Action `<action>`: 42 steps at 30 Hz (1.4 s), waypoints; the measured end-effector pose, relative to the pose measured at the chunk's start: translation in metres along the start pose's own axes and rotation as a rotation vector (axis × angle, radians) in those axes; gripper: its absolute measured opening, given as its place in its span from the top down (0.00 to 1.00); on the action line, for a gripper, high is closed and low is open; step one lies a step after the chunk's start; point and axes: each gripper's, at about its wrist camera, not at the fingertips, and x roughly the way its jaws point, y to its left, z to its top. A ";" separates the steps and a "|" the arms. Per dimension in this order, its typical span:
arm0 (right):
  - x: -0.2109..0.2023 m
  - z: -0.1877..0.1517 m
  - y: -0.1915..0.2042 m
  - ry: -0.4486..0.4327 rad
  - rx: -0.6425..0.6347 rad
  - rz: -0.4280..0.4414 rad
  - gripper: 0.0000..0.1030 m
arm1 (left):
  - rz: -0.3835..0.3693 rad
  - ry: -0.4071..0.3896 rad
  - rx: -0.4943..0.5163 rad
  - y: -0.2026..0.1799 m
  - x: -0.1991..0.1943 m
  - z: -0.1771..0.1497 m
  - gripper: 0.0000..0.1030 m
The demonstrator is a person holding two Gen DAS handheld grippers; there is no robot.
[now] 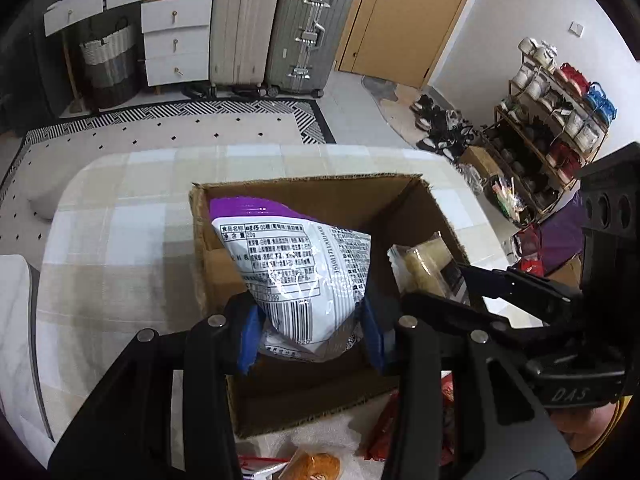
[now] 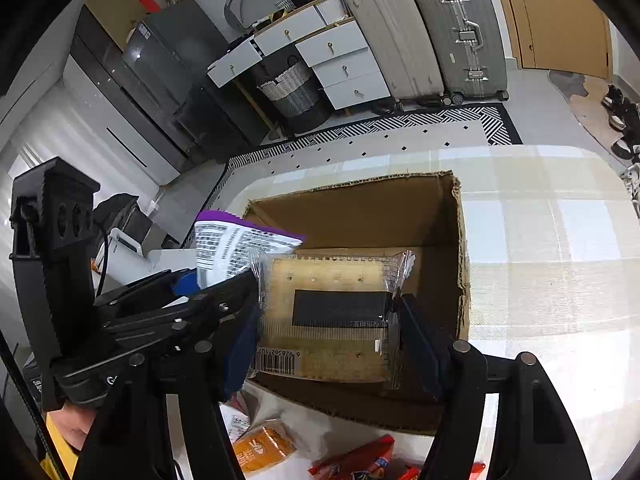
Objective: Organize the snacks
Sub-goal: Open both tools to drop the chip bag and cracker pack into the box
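An open cardboard box [image 1: 420,194] [image 2: 460,240] stands on the checked tablecloth. My left gripper [image 1: 310,332] is shut on a purple-and-white snack bag [image 1: 296,264], held over the box's left half; the bag also shows in the right wrist view [image 2: 236,244]. My right gripper [image 2: 328,328] is shut on a clear-wrapped cracker pack [image 2: 332,312], held over the box's near side; the pack also shows in the left wrist view [image 1: 426,264]. The two grippers are side by side above the box.
Loose snacks lie on the table in front of the box: an orange packet [image 2: 262,450] [image 1: 316,466] and red packets [image 2: 360,462] [image 1: 384,428]. Beyond the table are a rug, two suitcases [image 1: 280,28], white drawers [image 1: 176,40] and a shoe rack [image 1: 556,120].
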 end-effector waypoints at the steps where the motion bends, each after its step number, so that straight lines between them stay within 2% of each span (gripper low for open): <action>1: 0.002 0.000 -0.001 0.004 0.000 -0.002 0.33 | 0.005 0.004 -0.001 0.002 0.008 0.002 0.62; 8: 0.007 0.000 -0.003 0.010 -0.009 -0.016 0.32 | 0.020 0.032 -0.007 0.008 0.039 0.004 0.62; 10: 0.008 0.000 -0.003 0.011 -0.008 -0.020 0.32 | 0.029 0.033 -0.007 0.012 0.044 0.005 0.58; 12: 0.008 0.000 -0.003 0.013 -0.012 -0.025 0.32 | 0.051 0.037 -0.011 0.014 0.045 0.002 0.51; 14: 0.008 0.001 -0.002 0.018 -0.012 -0.028 0.31 | 0.031 0.040 -0.025 0.017 0.047 0.002 0.51; 19: 0.008 0.001 -0.003 0.024 0.002 -0.021 0.29 | 0.047 0.034 -0.025 0.014 0.036 -0.007 0.51; 21: 0.008 0.000 -0.002 0.030 0.003 -0.021 0.28 | 0.075 0.026 -0.027 0.014 0.026 -0.012 0.45; 27: 0.001 -0.001 0.002 0.018 0.001 -0.019 0.21 | 0.107 -0.005 -0.026 0.015 -0.001 -0.027 0.45; 30: -0.007 -0.002 0.003 -0.003 0.011 -0.018 0.20 | 0.159 -0.027 -0.024 0.011 -0.014 -0.030 0.31; 35: -0.029 -0.006 0.015 -0.042 -0.008 -0.011 0.20 | 0.140 -0.068 -0.027 0.006 -0.043 -0.038 0.29; 38: -0.052 -0.011 0.032 -0.079 -0.044 -0.010 0.20 | 0.137 -0.101 -0.018 -0.001 -0.067 -0.044 0.25; 42: -0.091 -0.023 0.062 -0.151 -0.124 -0.026 0.20 | 0.118 -0.171 -0.017 -0.014 -0.115 -0.058 0.23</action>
